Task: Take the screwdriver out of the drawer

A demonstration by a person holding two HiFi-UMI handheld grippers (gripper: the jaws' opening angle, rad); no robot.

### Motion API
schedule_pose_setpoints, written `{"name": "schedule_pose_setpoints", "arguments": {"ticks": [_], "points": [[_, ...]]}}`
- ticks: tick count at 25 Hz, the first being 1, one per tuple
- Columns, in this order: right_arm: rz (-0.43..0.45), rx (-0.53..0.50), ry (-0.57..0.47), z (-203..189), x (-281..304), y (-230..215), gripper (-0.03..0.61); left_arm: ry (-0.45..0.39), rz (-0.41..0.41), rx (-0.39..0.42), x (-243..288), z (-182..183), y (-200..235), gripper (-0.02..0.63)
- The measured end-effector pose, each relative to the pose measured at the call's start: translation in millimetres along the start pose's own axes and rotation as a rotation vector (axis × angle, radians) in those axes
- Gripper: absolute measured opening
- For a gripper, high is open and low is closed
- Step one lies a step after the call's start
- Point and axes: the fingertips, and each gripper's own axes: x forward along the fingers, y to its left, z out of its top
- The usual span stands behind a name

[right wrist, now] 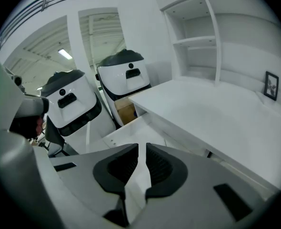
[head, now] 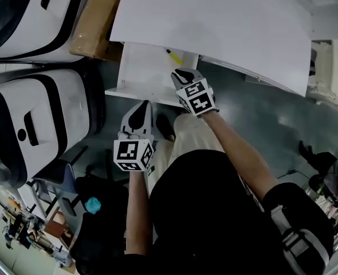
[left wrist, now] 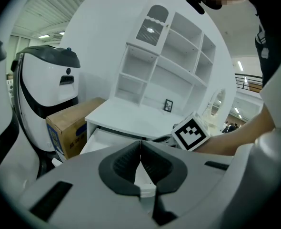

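The white desk (head: 215, 22) top hides the far part of the open drawer (head: 137, 76). Blue print on the cardboard box (left wrist: 66, 125) is unreadably blurred. The left gripper (head: 139, 114), nearer than the drawer, has its jaws pressed together, empty; the right gripper (head: 184, 74), over the drawer, shows a narrow empty gap. The yellow screwdriver (head: 173, 56) lies at the drawer's far edge, slanting far-left to near-right, tip unclear.

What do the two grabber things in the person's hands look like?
The left gripper and right gripper both have smooth light grey shells with dark ribbed pads inside. Each carries a white cube printed with black square markers. The person wears a black top with short sleeves.
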Motion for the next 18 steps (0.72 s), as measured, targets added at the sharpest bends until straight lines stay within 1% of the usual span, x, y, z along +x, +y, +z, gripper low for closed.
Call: {"name": "schedule_pose_setpoints", "arguments": {"ticks": [4,7,12,18], "points": [[0.006,-0.006,0.039,-5,36,-11,0.081,0.0,0.042,-0.03,9,2,6,0.023],[-0.008,-0.017,0.076,-13,64,-22,0.09,0.011,0.066,-0.05,18,1,9,0.024],[-0.043,-0.015,0.132,-27,98,-38,0.126,0.028,0.11,-0.068,25,0,9,0.024],[-0.11,-0.004,0.183,-43,140,-57,0.176,0.025,0.162,-0.112,26,-4,20,0.025]]}}
